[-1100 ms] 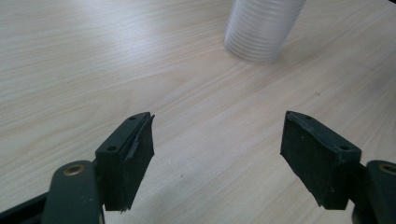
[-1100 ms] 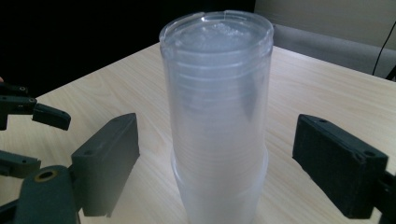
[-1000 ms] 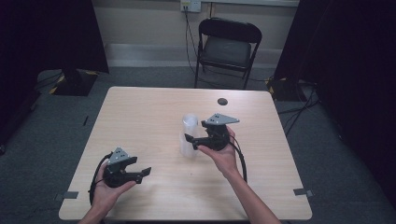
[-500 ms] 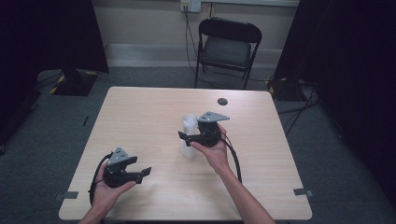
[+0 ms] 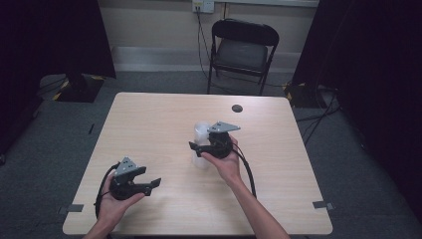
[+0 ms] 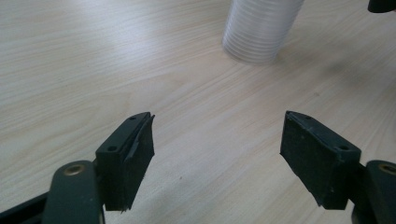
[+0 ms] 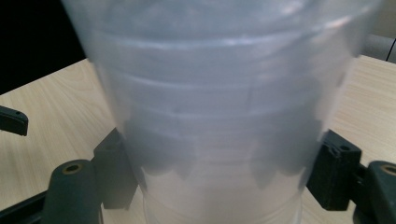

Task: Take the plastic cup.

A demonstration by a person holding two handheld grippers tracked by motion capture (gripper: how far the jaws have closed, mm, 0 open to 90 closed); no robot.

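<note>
- The left tool (image 5: 149, 185) rests low on the surface (image 5: 149, 129) near the person's side, its jaws spread wide with nothing between them. It is well apart from the stack and offers it no support if it tips.
- The stack of clear plastic cups (image 5: 200, 144) stands upright near the middle of the surface, just ahead of the right hand.
- The right tool (image 5: 196, 147) has the stack between its jaws, which have just been closing. In the right gripper view the pads sit at either side of the cup wall (image 7: 224, 116), apparently touching.
- Risk: the thin, slick wall could buckle under a hard squeeze, or slip out under a light one.
- Risk: the nested cups may part, so that lifting takes only some and leaves the rest behind, or topples them.
- Hard to tell: how many cups are nested, whether the pads truly press, and the stack's base, which the tool and hand partly cover from above.
- A small dark disc (image 5: 237, 108) lies near the far edge; what it is I cannot tell.
</note>
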